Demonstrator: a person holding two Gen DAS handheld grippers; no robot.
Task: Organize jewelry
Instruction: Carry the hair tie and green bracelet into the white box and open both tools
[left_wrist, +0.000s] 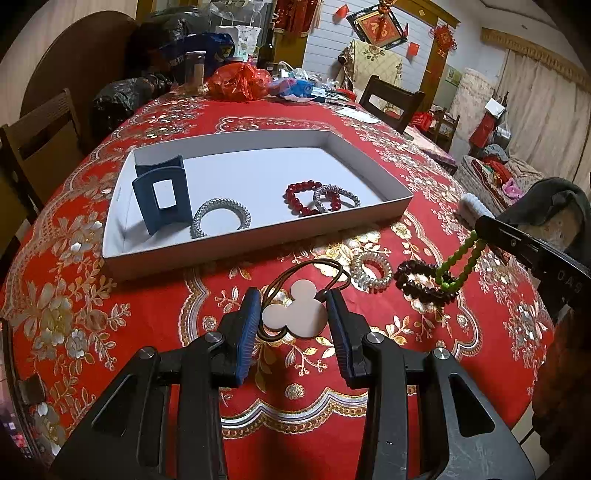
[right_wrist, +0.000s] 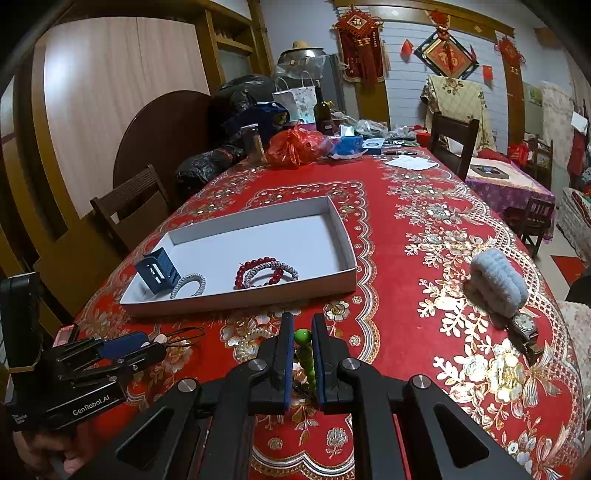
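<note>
In the left wrist view my left gripper (left_wrist: 293, 295) is shut on a white mouse-head charm (left_wrist: 295, 317) that sits on a brown hair tie (left_wrist: 314, 266), low over the red tablecloth. My right gripper (right_wrist: 303, 318) is shut on a green bead bracelet (right_wrist: 303, 338). Seen from the left wrist, that green bracelet (left_wrist: 458, 266) hangs from the right gripper (left_wrist: 480, 226) above a dark bead bracelet (left_wrist: 421, 286). The white tray (left_wrist: 258, 240) holds a blue claw clip (left_wrist: 162, 199), a silver band (left_wrist: 221, 218), a red bead bracelet (left_wrist: 306, 195) and a second silver band (left_wrist: 336, 197).
A clear spiral hair tie (left_wrist: 371, 271) lies by the dark bracelet. A pale fluffy scrunchie (right_wrist: 495, 286) and a wristwatch (right_wrist: 522, 326) lie at the right. Bags, a bottle and papers crowd the table's far end (right_wrist: 295, 147). Wooden chairs (right_wrist: 133, 206) stand around the table.
</note>
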